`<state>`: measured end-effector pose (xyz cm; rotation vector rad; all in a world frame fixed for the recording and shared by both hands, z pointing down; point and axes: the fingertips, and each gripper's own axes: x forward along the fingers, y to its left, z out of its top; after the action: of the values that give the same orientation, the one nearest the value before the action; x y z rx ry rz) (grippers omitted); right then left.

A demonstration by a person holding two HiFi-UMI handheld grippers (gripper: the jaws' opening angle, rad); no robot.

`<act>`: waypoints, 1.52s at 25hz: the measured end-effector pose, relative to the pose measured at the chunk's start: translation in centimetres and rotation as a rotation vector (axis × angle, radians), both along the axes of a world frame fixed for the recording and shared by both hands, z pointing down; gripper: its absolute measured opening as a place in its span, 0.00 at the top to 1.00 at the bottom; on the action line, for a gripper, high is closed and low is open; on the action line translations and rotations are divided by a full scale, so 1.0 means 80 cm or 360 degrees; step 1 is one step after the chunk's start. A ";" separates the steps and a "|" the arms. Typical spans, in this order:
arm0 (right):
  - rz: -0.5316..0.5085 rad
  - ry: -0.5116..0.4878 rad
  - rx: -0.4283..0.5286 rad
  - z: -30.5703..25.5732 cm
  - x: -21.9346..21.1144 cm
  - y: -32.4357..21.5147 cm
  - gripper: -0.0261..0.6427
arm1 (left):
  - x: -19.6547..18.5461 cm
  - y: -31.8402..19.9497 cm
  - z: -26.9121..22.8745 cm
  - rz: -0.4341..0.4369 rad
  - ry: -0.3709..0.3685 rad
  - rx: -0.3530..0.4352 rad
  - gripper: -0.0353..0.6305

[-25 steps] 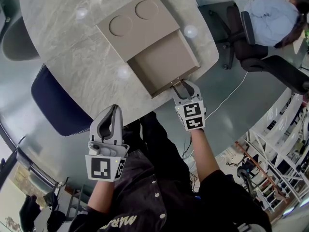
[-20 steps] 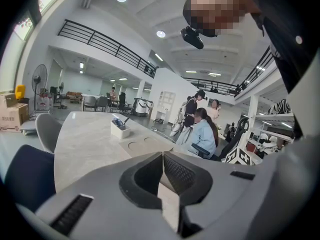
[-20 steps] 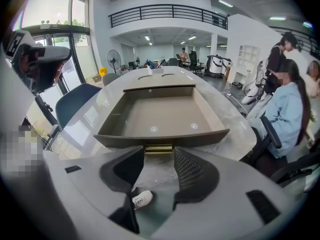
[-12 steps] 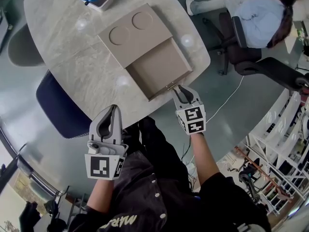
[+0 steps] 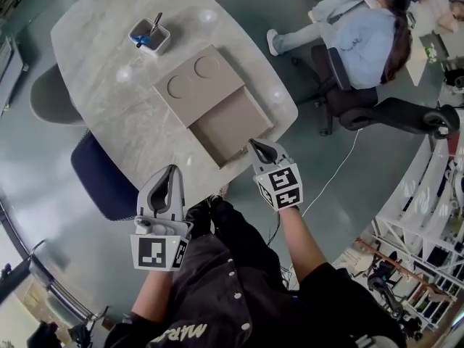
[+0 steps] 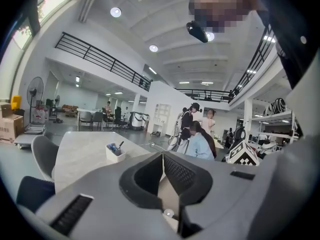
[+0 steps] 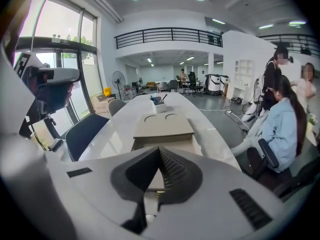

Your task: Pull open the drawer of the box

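Drawer drawn out, your right claw at its front edge.
The flat tan cardboard box (image 5: 197, 84) with two round recesses lies on the pale marble surface (image 5: 101, 49), and its shallow tan drawer (image 5: 233, 120) stands pulled far out toward you. Your right claw (image 5: 254, 146) has its jaws pressed together, with the tips at the middle of the drawer's front edge. Whether they pinch anything there cannot be told. Your left claw (image 5: 172, 171) hangs off the surface, near your lap, jaws closed together on nothing.
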<state>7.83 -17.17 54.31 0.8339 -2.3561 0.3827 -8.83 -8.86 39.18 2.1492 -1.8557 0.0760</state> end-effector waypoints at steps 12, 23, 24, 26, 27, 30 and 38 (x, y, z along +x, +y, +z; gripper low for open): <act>0.0092 -0.0256 0.0303 -0.137 -0.022 -0.026 0.97 | -0.016 -0.006 -0.071 -0.0043 -0.0068 0.0205 0.92; 0.0140 -0.0475 0.0497 -0.244 -0.033 -0.028 0.97 | -0.015 -0.016 -0.115 -0.0015 -0.0095 0.0332 0.92; 0.0146 -0.0498 0.0512 -0.252 -0.032 -0.028 0.97 | -0.014 -0.017 -0.119 -0.0013 -0.0095 0.0345 0.92; 0.0163 -0.0548 0.0540 -0.268 -0.029 -0.030 0.97 | -0.013 -0.020 -0.128 -0.0012 -0.0095 0.0376 0.92; 0.0176 -0.0570 0.0552 -0.276 -0.026 -0.031 0.97 | -0.012 -0.021 -0.133 -0.0011 -0.0095 0.0389 0.92; 0.0216 -0.0625 0.0588 -0.296 -0.021 -0.034 0.97 | -0.010 -0.023 -0.141 -0.0003 -0.0096 0.0412 0.92; 0.0270 -0.0719 0.0714 -0.325 -0.010 -0.029 0.97 | -0.011 -0.025 -0.149 -0.0021 -0.0092 0.0452 0.92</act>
<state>7.01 -19.51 28.32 1.2692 -2.8557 0.1119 -9.68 -10.88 27.29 2.3407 -2.0178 -0.1379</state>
